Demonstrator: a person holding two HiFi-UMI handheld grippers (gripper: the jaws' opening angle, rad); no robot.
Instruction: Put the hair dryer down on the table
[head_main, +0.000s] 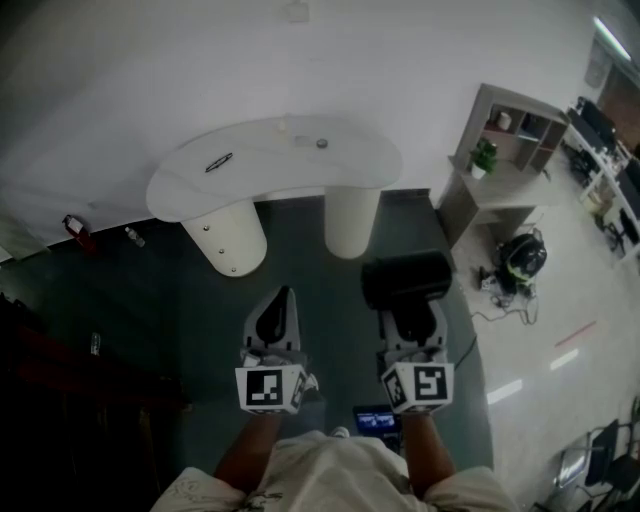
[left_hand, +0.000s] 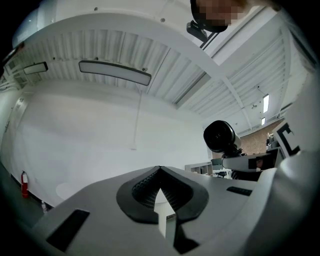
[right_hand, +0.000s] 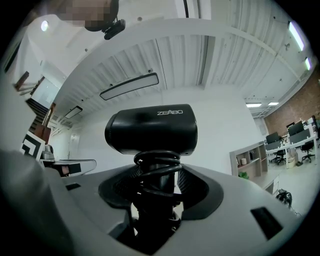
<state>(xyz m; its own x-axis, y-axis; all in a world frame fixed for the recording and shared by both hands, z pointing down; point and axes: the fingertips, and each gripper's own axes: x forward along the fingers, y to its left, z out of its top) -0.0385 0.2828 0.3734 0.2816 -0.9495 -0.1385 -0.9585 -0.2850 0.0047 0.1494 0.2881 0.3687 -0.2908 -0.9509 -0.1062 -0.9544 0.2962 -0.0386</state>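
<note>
The hair dryer (right_hand: 151, 129) is up in the air in front of me, well short of the white table (head_main: 200, 185). My left gripper (left_hand: 160, 171) has its jaws closed tip to tip, with nothing between them. My right gripper (right_hand: 155, 192) clamps the dryer's handle, which is wrapped in the cord (right_hand: 158, 163). The handle's lower end is hidden between the jaws.

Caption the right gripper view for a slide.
Right claw grips a black hair dryer by its cord-wrapped handle, with a white wall behind.

Shelf unit (head_main: 478, 118), potted plant (head_main: 484, 156), fire extinguisher (head_main: 76, 231)
</note>
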